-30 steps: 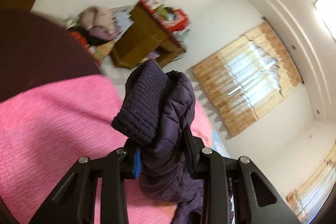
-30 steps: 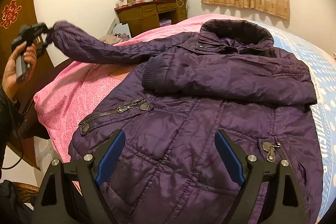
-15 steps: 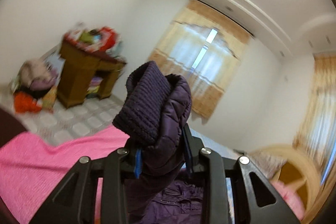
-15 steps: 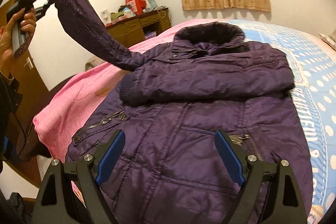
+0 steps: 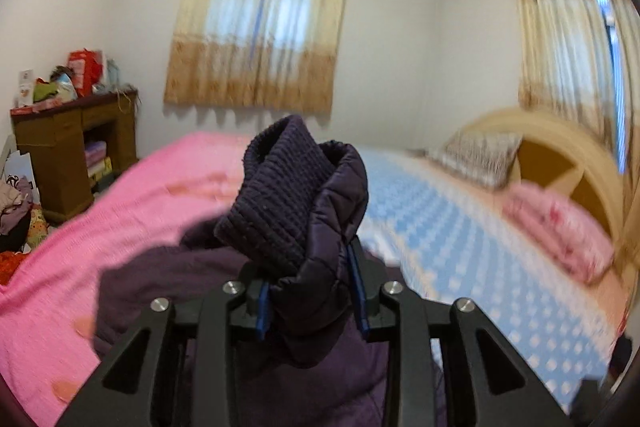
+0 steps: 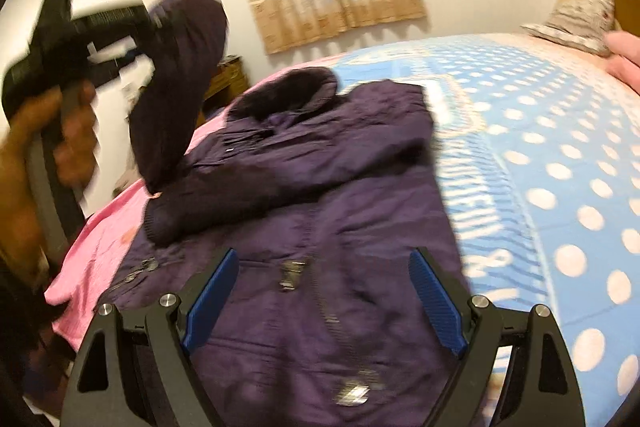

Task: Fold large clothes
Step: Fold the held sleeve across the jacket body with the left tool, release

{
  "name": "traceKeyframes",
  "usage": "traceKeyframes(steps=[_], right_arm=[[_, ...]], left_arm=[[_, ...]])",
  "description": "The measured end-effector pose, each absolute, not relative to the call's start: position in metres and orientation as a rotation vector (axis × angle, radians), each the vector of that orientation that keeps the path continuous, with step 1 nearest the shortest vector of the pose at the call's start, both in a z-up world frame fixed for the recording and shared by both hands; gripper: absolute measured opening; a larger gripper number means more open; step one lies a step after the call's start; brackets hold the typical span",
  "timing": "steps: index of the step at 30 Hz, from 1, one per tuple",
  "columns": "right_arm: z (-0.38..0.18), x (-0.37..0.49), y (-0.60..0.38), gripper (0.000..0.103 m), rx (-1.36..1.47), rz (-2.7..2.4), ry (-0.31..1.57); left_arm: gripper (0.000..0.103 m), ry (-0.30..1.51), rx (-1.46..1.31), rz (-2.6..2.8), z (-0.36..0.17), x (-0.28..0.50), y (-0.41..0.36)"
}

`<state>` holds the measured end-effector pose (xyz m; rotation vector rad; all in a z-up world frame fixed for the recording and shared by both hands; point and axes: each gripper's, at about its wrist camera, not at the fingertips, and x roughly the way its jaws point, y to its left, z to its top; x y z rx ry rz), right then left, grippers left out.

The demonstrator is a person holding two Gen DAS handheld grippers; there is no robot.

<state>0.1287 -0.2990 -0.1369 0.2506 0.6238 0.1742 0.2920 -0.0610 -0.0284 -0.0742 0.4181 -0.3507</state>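
Observation:
A dark purple padded jacket (image 6: pixel 320 219) lies face up on the bed, one sleeve folded across its chest. My left gripper (image 5: pixel 312 291) is shut on the other sleeve's ribbed cuff (image 5: pixel 280 203) and holds it raised over the jacket; in the right wrist view that gripper (image 6: pixel 104 27) and the lifted sleeve (image 6: pixel 176 83) show at upper left. My right gripper (image 6: pixel 324 299) is open and empty, hovering above the jacket's lower front near the zipper.
The bed has a pink blanket (image 5: pixel 100 227) on the left and a blue polka-dot sheet (image 6: pixel 560 147) on the right. Pillows (image 5: pixel 556 227) lie by the headboard (image 5: pixel 560 155). A cluttered wooden desk (image 5: pixel 72 143) stands by the far wall.
My left gripper has swung the held sleeve up and inward over the jacket, turning toward the headboard. My right gripper has shifted right along the jacket's lower front, still open.

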Motion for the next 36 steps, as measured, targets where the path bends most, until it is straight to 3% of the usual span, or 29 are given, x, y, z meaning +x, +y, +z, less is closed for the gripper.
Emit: traceKeyframes(steps=[4,5,12,17,23,29,36], right_arm=[[-0.151,0.130,-0.314,0.087,0.274,0.131,0.653],[-0.154,0.131,-0.317,0.087,0.281,0.122,0.658],[-0.147,0.128,-0.318,0.087,0.290,0.134,0.649],[-0.101,0.149,-0.314,0.087,0.297,0.215,0.606],[-0.066,0.216,-0.286,0.087,0.235,0.278,0.607],[-0.090,0.275,-0.225,0.087,0.073,0.300,0.736],[-0.147,0.301,-0.218,0.086,-0.005,0.229,0.861]], left_arm=[[0.055,0.514,0.021,-0.343,-0.058,0.288,-0.092],[0.057,0.516,0.030,-0.361,-0.057,0.283,-0.097],[0.102,0.410,0.089,-0.389,-0.024,0.240,-0.075],[0.103,0.420,0.197,-0.096,-0.043,0.287,-0.015],[0.102,0.573,0.153,0.107,-0.082,0.336,0.054],[0.102,0.643,0.150,0.102,-0.106,0.348,0.052],[0.103,0.756,0.177,0.061,-0.156,0.359,0.044]])
